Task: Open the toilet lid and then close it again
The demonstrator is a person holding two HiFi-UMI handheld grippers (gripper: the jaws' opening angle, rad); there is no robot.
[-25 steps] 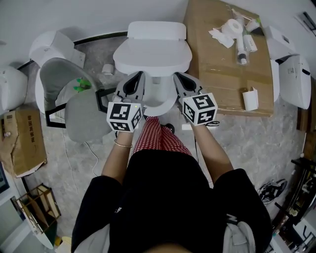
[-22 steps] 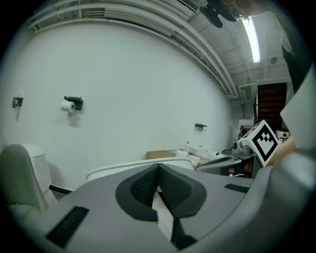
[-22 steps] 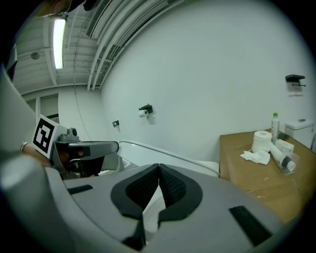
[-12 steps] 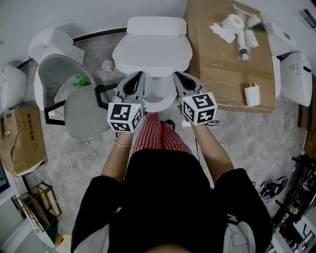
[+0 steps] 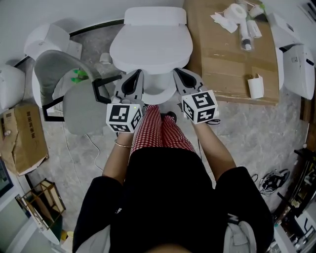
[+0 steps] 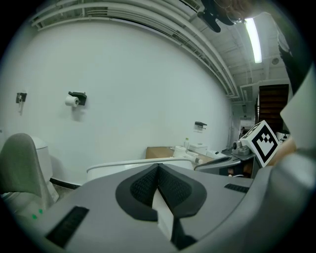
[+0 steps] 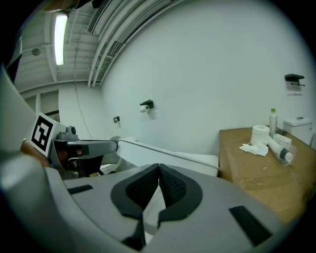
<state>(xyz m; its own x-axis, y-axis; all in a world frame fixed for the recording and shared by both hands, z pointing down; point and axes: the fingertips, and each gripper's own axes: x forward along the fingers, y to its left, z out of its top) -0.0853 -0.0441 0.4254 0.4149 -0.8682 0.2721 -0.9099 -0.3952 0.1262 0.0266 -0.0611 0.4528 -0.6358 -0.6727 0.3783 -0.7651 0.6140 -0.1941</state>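
The white toilet stands in front of me with its lid lying flat and closed. Both grippers hover over the front rim of the bowl, side by side. My left gripper is at the lid's front left and is shut with nothing in it. At the front right, my right gripper is also shut and empty. In the left gripper view the shut jaws point over the lid. The right gripper view shows its shut jaws below the lid's edge.
A large cardboard box stands right of the toilet, with a tissue roll and tubes on top. Another toilet with a grey lid stands to the left. A small cardboard box and more white toilets sit at the sides.
The head view has shifted a little, so the toilet sits slightly lower and nearer in frame. Both grippers stay shut at the bowl's front rim.
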